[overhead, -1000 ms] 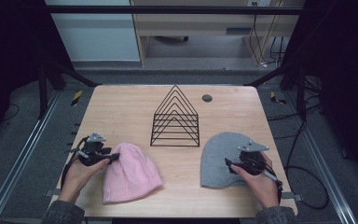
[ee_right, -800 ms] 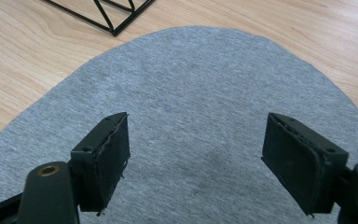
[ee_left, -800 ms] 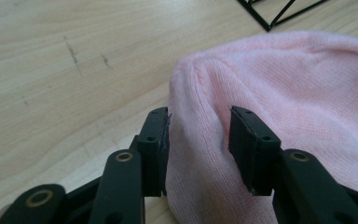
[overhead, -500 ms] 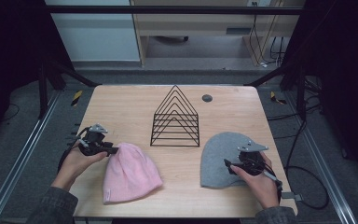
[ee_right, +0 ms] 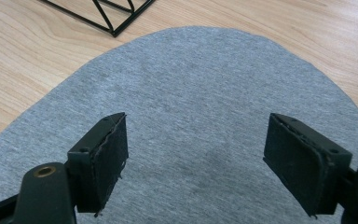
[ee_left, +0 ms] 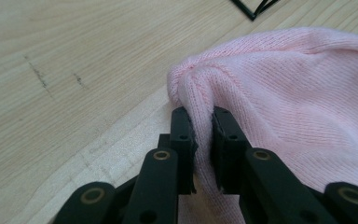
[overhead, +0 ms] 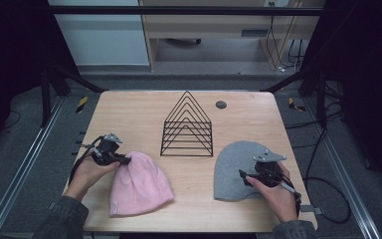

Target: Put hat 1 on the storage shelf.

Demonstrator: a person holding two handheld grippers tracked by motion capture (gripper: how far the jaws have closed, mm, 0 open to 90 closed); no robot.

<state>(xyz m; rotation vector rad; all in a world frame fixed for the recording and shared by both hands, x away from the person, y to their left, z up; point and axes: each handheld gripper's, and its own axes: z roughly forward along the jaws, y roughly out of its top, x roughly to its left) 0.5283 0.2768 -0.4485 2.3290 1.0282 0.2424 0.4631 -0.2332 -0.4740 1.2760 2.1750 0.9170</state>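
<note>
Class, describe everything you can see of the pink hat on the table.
The pink hat is a soft, fine-knit beanie, dome-shaped, lying flat on the wooden table at the front left. A small tag shows at its near brim. The left gripper, whose jaws have just been closing, pinches a raised fold at its crown edge. Nothing else touches it; the black wire rack stands apart behind it.

sleeves point(overhead: 62, 219): dark grey, both arms | left gripper point(ee_left: 204, 135): black jaws, brass-looking pivot pins | right gripper point(ee_right: 196, 158): black frayed-edge pads, grey three-cornered plate, trailing black cable
</note>
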